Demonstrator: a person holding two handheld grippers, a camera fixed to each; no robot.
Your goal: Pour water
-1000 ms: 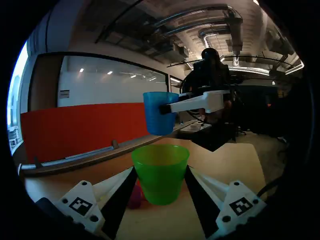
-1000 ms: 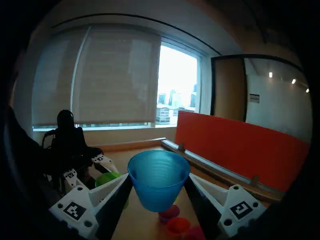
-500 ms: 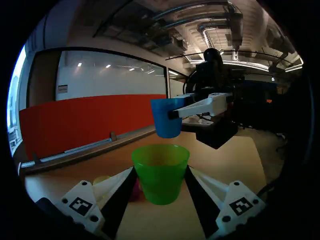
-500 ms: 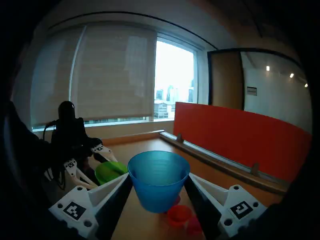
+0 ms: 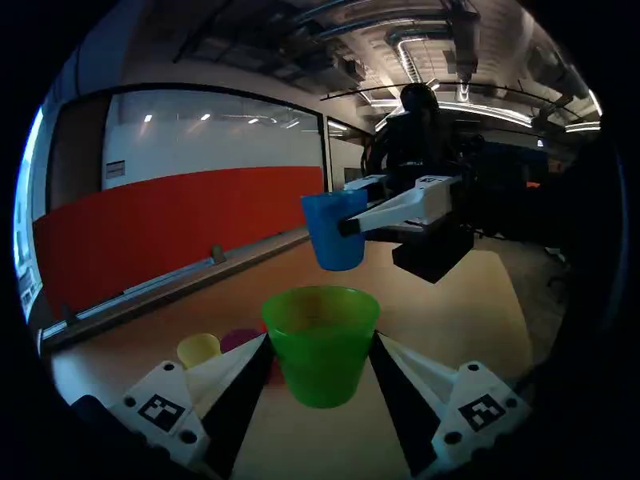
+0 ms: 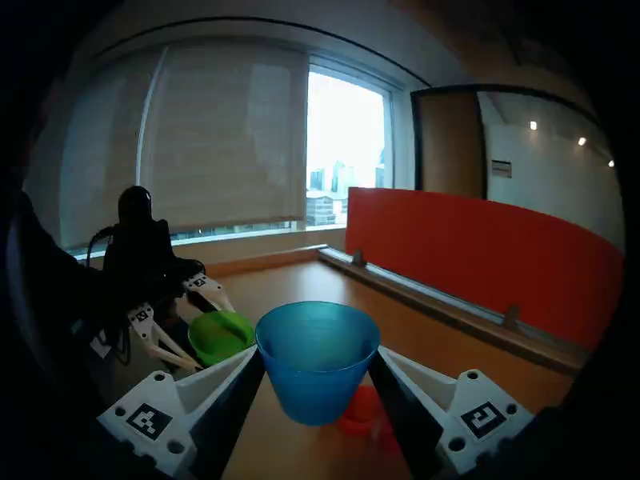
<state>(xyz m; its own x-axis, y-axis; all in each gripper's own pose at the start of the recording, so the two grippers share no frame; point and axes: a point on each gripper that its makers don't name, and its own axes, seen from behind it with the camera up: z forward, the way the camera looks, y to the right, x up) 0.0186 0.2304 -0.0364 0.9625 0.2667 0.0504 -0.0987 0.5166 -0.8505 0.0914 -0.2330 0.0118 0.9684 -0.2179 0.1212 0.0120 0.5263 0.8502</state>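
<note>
In the left gripper view my left gripper (image 5: pixel 320 360) is shut on a green cup (image 5: pixel 320 352), held upright above the wooden table (image 5: pixel 456 312). Farther off, up and to the right, the blue cup (image 5: pixel 334 230) hangs in the right gripper (image 5: pixel 352 226). The right gripper view has my right gripper (image 6: pixel 318 376) shut on that blue cup (image 6: pixel 317 370), upright and above the table. To its left, the green cup (image 6: pixel 218 335) sits in the left gripper (image 6: pixel 192 332), tilted toward me. I cannot tell whether either cup holds water.
Small cups lie on the table: a yellow one (image 5: pixel 198 349) and a purple one (image 5: pixel 238 339) left of the green cup, red ones (image 6: pixel 362 404) under the blue cup. A red partition (image 5: pixel 160 220) with a rail runs along the table's far side. A window (image 6: pixel 344 172) stands beyond.
Both grippers have tilted down, so more table shows. The blue cup has dropped lower and a little to the right in the left gripper view. Both grips are unchanged.
</note>
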